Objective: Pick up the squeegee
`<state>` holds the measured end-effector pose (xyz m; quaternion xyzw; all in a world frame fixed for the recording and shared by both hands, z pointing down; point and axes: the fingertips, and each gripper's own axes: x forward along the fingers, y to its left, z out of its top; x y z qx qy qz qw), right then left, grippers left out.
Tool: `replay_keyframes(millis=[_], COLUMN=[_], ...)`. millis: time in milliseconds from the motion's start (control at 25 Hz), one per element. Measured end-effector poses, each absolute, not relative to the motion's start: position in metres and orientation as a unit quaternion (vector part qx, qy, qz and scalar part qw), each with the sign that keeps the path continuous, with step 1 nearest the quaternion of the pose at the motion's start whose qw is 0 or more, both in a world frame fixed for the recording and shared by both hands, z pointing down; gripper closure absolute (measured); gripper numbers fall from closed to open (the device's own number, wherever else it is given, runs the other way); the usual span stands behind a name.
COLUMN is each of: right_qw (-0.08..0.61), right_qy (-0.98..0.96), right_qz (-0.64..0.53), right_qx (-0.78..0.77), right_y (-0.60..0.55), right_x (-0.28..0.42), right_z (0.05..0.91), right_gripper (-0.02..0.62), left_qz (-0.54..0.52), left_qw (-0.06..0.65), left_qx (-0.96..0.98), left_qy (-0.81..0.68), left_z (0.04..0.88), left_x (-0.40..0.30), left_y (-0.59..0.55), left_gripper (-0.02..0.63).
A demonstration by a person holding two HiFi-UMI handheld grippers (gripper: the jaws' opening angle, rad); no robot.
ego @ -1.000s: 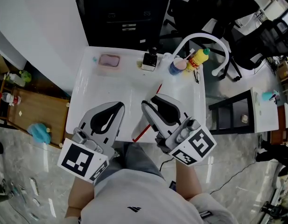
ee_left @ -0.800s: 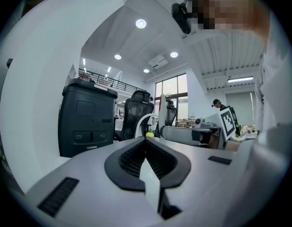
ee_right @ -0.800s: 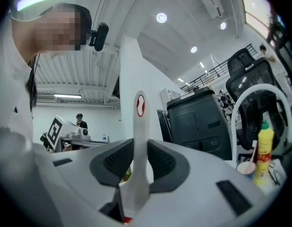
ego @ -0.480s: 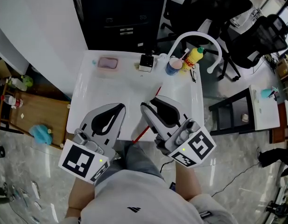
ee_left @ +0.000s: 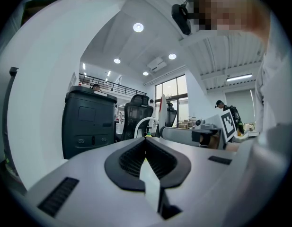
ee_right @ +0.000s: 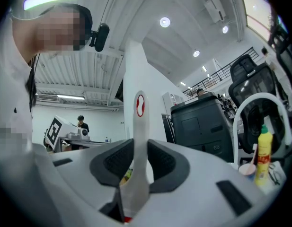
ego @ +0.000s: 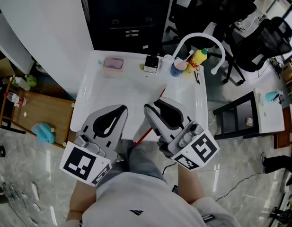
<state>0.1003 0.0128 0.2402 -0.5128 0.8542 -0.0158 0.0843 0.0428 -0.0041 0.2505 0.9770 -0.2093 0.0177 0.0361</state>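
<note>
In the right tongs [ee_right: 137, 144], squeegee [ee_right: 139, 119]; same grip as before

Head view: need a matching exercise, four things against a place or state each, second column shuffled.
Things:
1. squeegee
2. yellow bottle
3. pink tray
4. left claw

Place or state:
A. far left corner of the table
B. clamped in the right claw
C. shut, holding nothing
D. far right corner, beside the blue cup

Pairs: 1-B, 2-D, 3-A, 4-C
</note>
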Motion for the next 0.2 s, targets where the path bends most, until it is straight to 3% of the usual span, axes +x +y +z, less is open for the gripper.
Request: replay_keyframes(millis=[200], right_qw=[0.085], right_qy=[0.854], right_qz=[-0.015], right_qx=[-0.513], right_y=[0.0164], right_x=[0.0959], right_z=[0.2379], right_gripper=[0.494], left_qz=[0.017], left_qw=[0.038], left_qx=[0.977], left_qy=[-0.211], left_z=[0.2493], left_x=[0.0384], left_y=[-0.0009], left_gripper=[0.594])
